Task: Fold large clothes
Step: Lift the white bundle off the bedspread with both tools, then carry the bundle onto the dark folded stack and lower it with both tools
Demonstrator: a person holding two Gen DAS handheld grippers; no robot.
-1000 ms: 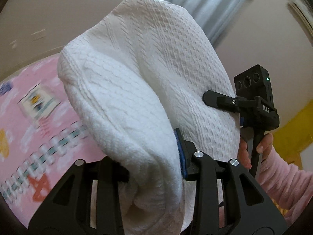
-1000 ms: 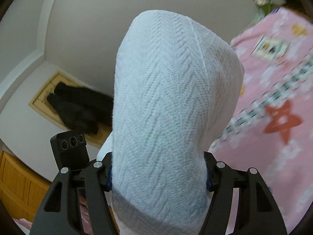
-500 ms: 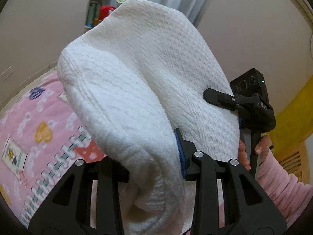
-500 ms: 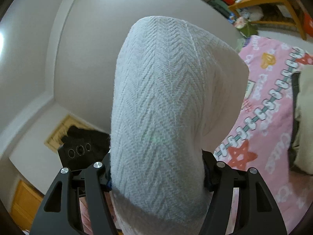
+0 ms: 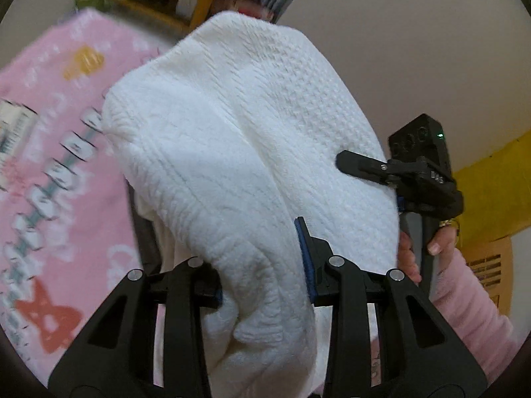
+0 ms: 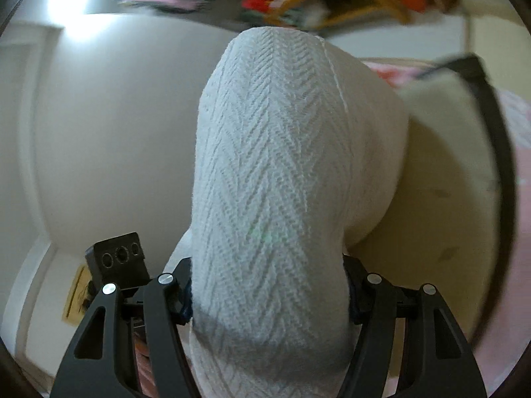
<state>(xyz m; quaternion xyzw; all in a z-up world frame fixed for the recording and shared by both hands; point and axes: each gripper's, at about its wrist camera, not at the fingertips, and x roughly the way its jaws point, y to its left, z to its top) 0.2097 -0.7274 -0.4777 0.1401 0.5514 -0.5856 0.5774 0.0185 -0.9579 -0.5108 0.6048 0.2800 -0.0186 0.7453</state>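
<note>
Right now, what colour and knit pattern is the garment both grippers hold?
White knitted garment, herringbone chevron ribs; clearest in the right wrist view.

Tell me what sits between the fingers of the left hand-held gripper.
A thick bunch of the white knit garment fills the gap of the left hand-held gripper, clamped from both sides; the left wrist view shows it.

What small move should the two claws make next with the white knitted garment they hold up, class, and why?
Probably lower both together toward the pink blanket. The left claw and the right claw each pinch a bunch of the white knitted garment, which is held up off the bed, so it likely needs laying flat on the bed before any fold can be made.
</note>
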